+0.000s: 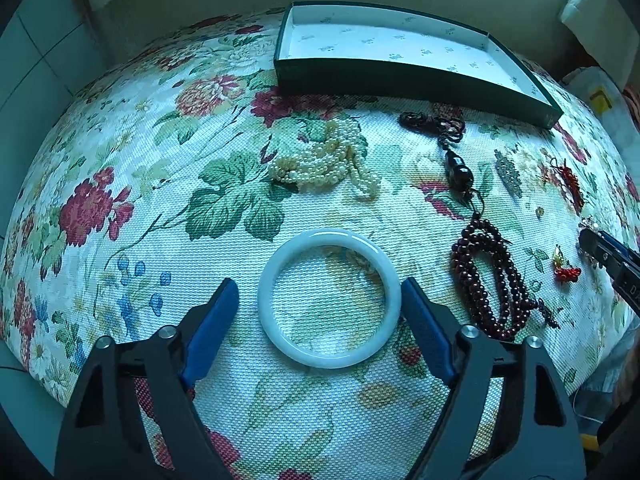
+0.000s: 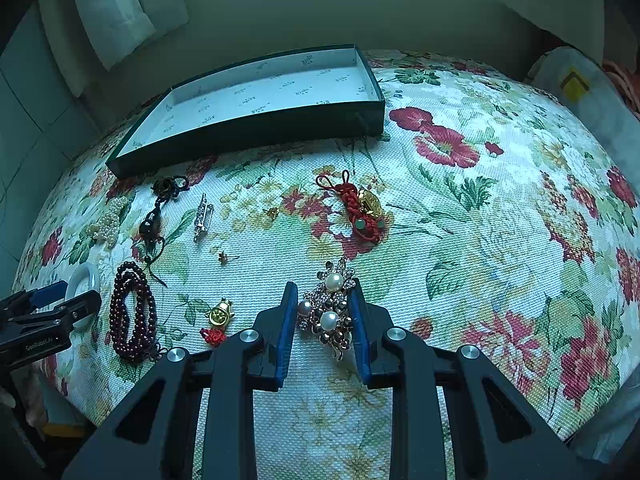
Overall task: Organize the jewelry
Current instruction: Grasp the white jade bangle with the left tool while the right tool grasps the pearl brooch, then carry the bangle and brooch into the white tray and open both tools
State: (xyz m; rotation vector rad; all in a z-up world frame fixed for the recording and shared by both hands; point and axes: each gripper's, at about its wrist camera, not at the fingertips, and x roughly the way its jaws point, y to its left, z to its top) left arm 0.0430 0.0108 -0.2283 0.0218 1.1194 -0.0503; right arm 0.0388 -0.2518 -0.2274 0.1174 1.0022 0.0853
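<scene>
On the flowered cloth (image 1: 120,152): a pale bangle (image 1: 329,298) lying flat, between the blue pads of the left gripper (image 1: 320,296). Jaws spread wide; right pad at the bangle's rim, left pad a little short of it, so no clamp yet. Just right of the bangle, a coil of dark red beads (image 1: 490,280); beyond it, a heap of pearls (image 1: 328,160) and a black cord pendant (image 1: 452,144). Further right, the right gripper (image 2: 323,312), pads pressed in on both sides of a pearl brooch (image 2: 330,312) resting on the cloth. Near that, a small gold charm (image 2: 218,316) and a red knotted cord (image 2: 360,208). At the far edge, an open dark green box (image 2: 256,132) with a white lining.
</scene>
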